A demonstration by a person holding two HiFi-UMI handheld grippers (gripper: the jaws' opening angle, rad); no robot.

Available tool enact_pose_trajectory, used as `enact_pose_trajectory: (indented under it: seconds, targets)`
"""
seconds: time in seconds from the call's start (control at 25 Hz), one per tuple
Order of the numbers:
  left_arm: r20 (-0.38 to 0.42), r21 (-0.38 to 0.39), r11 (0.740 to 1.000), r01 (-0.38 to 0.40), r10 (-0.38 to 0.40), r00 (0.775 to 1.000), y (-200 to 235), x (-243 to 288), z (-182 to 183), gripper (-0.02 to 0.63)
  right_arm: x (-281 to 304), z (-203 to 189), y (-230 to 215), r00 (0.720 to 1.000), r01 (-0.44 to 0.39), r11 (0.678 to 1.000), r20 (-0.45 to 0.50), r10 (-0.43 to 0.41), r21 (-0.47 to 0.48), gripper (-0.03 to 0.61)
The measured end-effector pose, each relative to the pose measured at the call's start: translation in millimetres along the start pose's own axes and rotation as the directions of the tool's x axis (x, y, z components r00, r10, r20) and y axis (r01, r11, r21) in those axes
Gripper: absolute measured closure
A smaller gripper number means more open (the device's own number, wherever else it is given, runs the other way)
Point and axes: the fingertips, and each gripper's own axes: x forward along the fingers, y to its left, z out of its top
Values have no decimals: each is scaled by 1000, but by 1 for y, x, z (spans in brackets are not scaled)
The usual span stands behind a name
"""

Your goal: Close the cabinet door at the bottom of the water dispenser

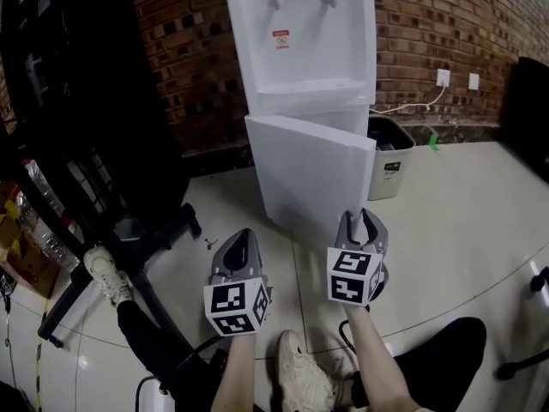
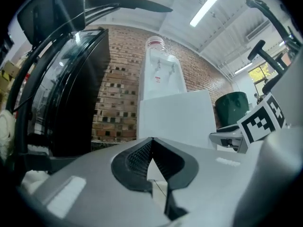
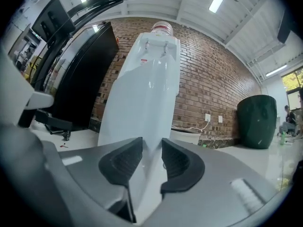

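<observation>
Against the brick wall (image 1: pixel 189 58) stood the white water dispenser (image 1: pixel 300 50). Its cabinet door (image 1: pixel 313 178) at the bottom hung open, swung out at an angle toward the person. In the head view the right gripper (image 1: pixel 362 219) was held low at the door's lower right corner, tips right at the panel's bottom edge; whether they touched it could not be told. In the right gripper view its fingers (image 3: pixel 125 162) stood a little apart, a narrow gap between the dark pads. The white of the door and dispenser filled that gap, and nothing was clamped.

The left gripper (image 1: pixel 243 237) hung to the left of the door and apart from it, over the pale floor (image 1: pixel 463 239). Its fingers (image 2: pixel 137 160) were pressed together at the tips, with nothing between them. In its own view the door lay straight beyond them.

The cabinet's inside was hidden behind the open door. An inverted clear bottle (image 3: pixel 162 27) sat on top of the dispenser; how full it was could not be made out. Just beside the dispenser, on its right, stood a light-coloured trash bin (image 1: pixel 392 174). Its inside was dark and the contents could not be read. A dark green bin (image 3: pixel 257 122) stood further off along the wall.
</observation>
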Motion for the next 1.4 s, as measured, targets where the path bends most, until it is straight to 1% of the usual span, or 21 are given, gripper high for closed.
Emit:
enact_pose_trajectory:
  seconds: [0.08,0.12,0.24,0.44,0.56,0.72,0.8,0.88,1.0,1.08,1.2,1.32,1.4]
  targets:
    - [5,41,999,12,-12,1000,-8,14,7,609,11,0,-10,1000,6,1000,-1,-6,4,460]
    - [10,49,999,17,-17,1000,-11,21,10,607,17,-1,-15,1000,11,1000,-3,-11,3,460]
    - [29,37,999,21,-22,999,-15,42,20,607,36,-2,-30,1000,25,1000,-9,-25,-6,465]
    - [42,-12,1000,4,-3,999,-12,76,30,606,67,-2,-48,1000,23,999,-4,-23,-28,471]
    - [41,2,1000,11,-11,999,-13,97,33,606,86,-3,-58,999,33,999,-2,-33,-38,475]
    - [35,12,1000,19,-19,999,-13,120,33,606,112,-2,-64,999,46,996,-3,-46,-81,483]
    - [43,-18,1000,11,-10,999,-11,124,33,601,126,-2,-67,999,50,993,0,-51,-105,490]
    - [54,-44,999,3,0,999,-10,124,33,601,137,-1,-72,999,52,990,1,-53,-129,578]
    - [55,-25,1000,-4,5,999,-6,128,30,601,153,6,-67,1000,15,983,9,-13,-181,578]
    - [54,-33,999,-19,20,998,-1,130,29,601,158,10,-60,1000,-6,978,15,9,-209,578]
    - [50,-48,998,-28,31,998,1,132,28,601,163,7,-53,1000,-26,976,2,27,-215,578]
    - [46,-30,1000,-9,10,999,-7,132,28,601,165,3,-47,999,-41,974,-11,39,-225,578]
    - [54,-16,1000,-5,6,999,-11,130,31,601,160,5,-45,999,-48,976,-1,49,-213,578]
